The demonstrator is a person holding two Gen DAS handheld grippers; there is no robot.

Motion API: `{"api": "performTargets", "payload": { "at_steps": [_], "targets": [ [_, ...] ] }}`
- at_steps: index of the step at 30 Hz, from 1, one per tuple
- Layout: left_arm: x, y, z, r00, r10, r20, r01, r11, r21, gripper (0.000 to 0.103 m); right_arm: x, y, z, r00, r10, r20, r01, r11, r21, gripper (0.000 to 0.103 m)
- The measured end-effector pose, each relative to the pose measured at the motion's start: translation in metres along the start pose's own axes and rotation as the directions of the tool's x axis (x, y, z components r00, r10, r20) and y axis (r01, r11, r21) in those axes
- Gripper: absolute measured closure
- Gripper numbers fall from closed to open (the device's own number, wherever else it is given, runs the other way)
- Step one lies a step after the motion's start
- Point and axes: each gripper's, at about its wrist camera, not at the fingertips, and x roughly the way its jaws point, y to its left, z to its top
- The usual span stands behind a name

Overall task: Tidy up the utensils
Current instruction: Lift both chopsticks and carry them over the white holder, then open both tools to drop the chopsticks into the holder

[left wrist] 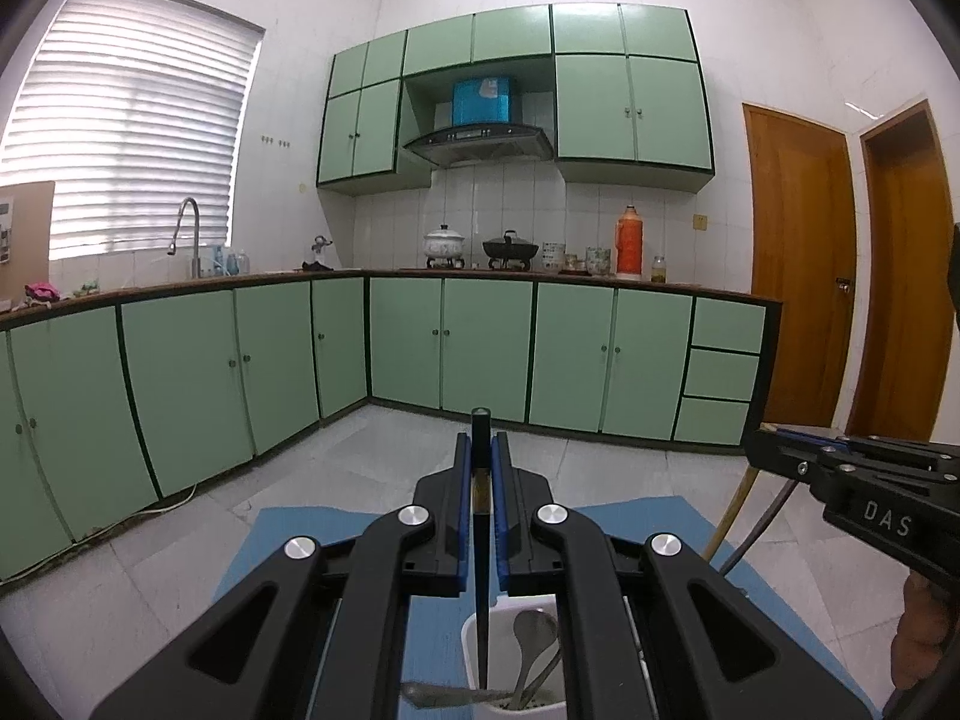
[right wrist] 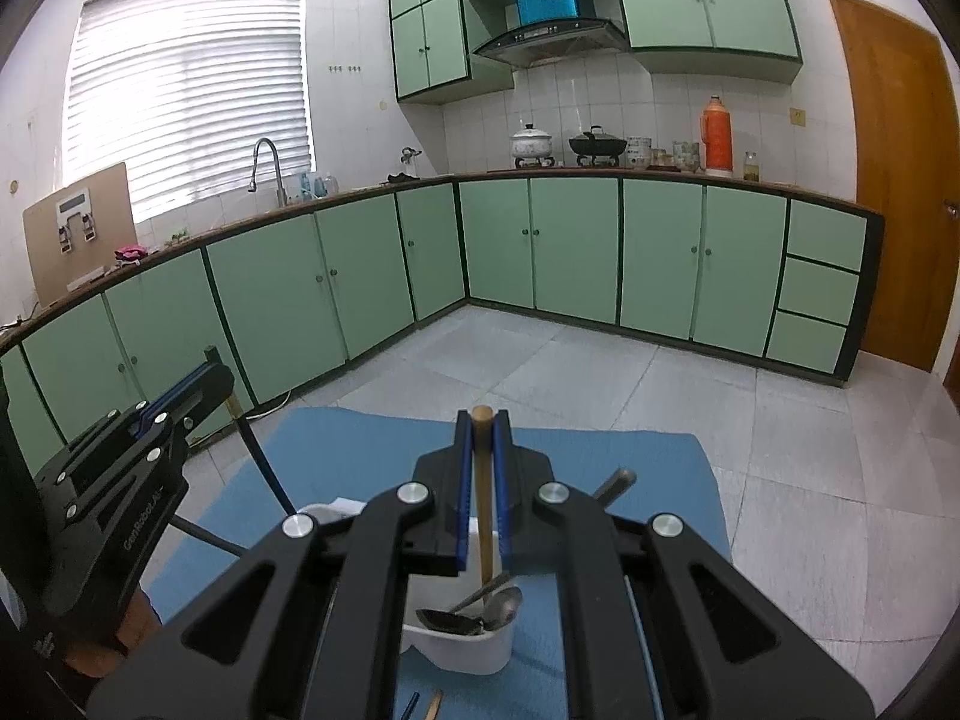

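Observation:
My left gripper (left wrist: 480, 456) is shut on a black-handled utensil (left wrist: 481, 540) that hangs down into a white holder (left wrist: 474, 636). Metal spoons (left wrist: 534, 636) lie in the holder. My right gripper (right wrist: 482, 438) is shut on a wooden-handled utensil (right wrist: 483, 516) whose lower end reaches into the same white holder (right wrist: 474, 648), beside metal spoons (right wrist: 474, 615). The right gripper shows at the right edge of the left wrist view (left wrist: 774, 444), and the left gripper shows at the left of the right wrist view (right wrist: 204, 378).
The holder stands on a blue mat (right wrist: 372, 456) over a pale tiled floor (right wrist: 780, 450). More utensil tips (right wrist: 426, 705) lie on the mat near the bottom edge. Green cabinets (left wrist: 480, 348) line the far walls.

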Motion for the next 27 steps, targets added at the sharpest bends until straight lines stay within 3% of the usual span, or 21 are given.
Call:
{"api": "performTargets", "payload": {
  "at_steps": [13,16,21,27],
  "targets": [
    [0.0,0.009,-0.008,0.999,0.017,-0.03,-0.017,1.0,-0.024,0.096,-0.009,-0.005,0.001,0.999,-0.044,0.018,0.044,0.999,-0.02,0.095],
    [-0.004,0.011,-0.007,1.0,0.019,-0.023,-0.019,0.999,-0.027,0.089,-0.015,-0.006,0.0,0.998,-0.056,0.029,0.056,0.998,-0.034,0.093],
    [-0.015,0.009,-0.004,1.0,0.014,-0.002,-0.014,0.999,-0.032,0.064,-0.028,-0.009,-0.002,0.996,-0.062,0.058,0.064,0.997,-0.035,0.077],
    [-0.035,0.007,-0.001,0.999,-0.001,0.033,0.002,1.0,-0.029,0.046,-0.048,-0.014,-0.008,0.993,-0.068,0.099,0.072,0.997,-0.035,0.062]
  ]
}}
